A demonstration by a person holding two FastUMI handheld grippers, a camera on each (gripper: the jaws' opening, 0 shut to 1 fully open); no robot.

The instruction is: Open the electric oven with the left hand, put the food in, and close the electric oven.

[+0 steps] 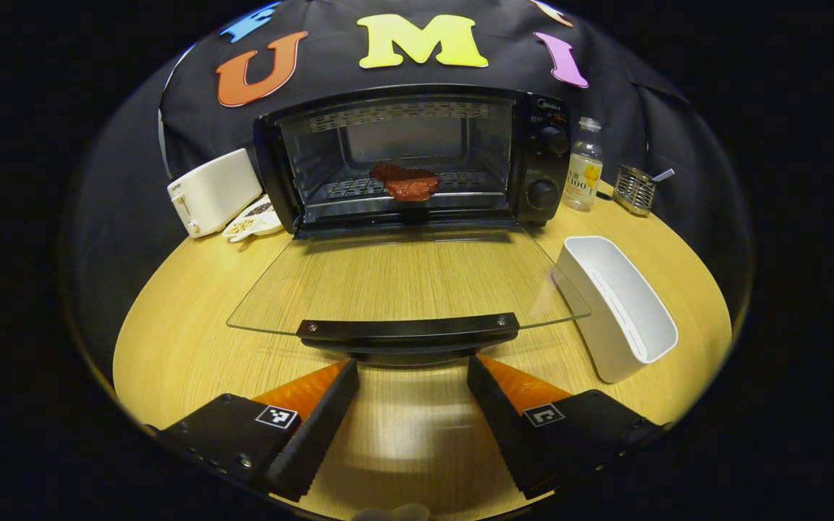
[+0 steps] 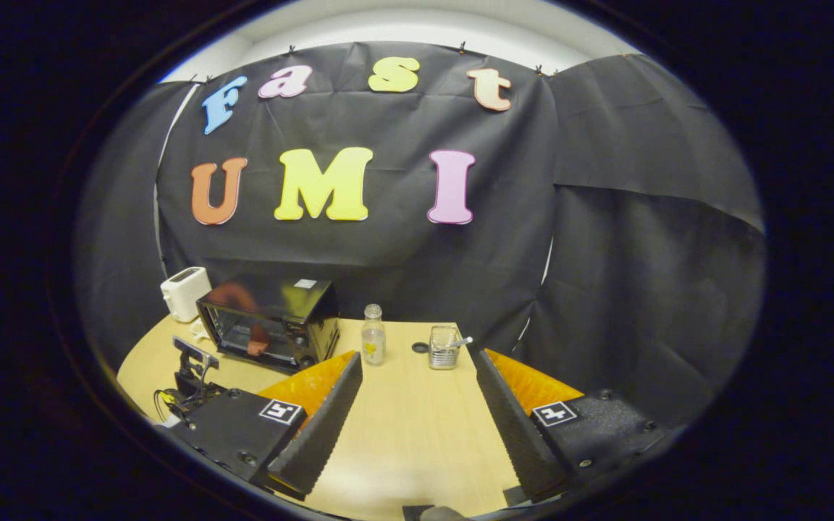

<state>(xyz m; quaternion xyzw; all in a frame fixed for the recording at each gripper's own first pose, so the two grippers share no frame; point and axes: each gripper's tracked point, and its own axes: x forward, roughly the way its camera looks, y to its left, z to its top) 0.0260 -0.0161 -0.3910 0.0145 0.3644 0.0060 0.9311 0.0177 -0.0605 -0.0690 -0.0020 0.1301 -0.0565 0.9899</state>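
Glass of the oven door is seen lying flat and fully lowered in the left gripper view, its dark handle just ahead of the left tool, whose fingers are spread apart and hold nothing. Inside the electric oven the reddish food is seen resting on the rack. A white tray is set on the wooden bench to the right of the door, a white toaster to the oven's left.

From the right gripper view, the right tool is found raised well back from the oven, fingers parted and empty.

Loading is judged done; closing remains. For the next move, the handle would need to be caught from beneath and the door swung up until shut.
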